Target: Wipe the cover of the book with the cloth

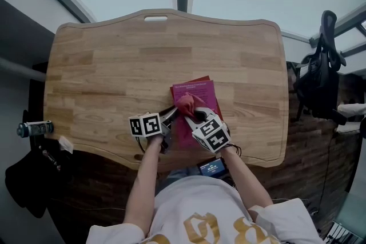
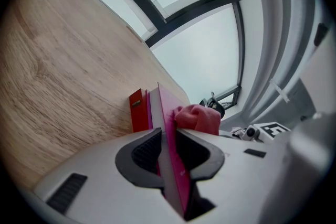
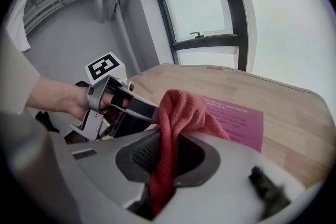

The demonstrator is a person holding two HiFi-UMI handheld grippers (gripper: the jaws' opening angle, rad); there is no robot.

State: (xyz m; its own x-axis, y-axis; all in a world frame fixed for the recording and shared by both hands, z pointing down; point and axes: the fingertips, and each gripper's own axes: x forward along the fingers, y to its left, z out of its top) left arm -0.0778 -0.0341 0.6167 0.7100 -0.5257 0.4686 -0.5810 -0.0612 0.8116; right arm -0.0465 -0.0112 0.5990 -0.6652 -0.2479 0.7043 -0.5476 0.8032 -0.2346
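Note:
A magenta book (image 1: 201, 101) lies near the front of the wooden table (image 1: 114, 66). My left gripper (image 1: 171, 115) is shut on the book's left edge; in the left gripper view the cover (image 2: 169, 118) stands on edge between the pads (image 2: 147, 152). A red cloth (image 1: 186, 102) rests bunched on the cover's near left part. My right gripper (image 1: 192, 116) is shut on the cloth, which hangs folded between its jaws (image 3: 169, 134). In the right gripper view the printed magenta cover (image 3: 239, 122) stretches beyond the cloth, and the left gripper (image 3: 137, 106) is at the left.
A red spine (image 2: 137, 110) shows just behind the magenta book. A black office chair (image 1: 320, 80) stands right of the table. A small cylindrical object (image 1: 34, 128) and a dark bag (image 1: 26, 186) sit left of it. Large windows lie beyond the far edge.

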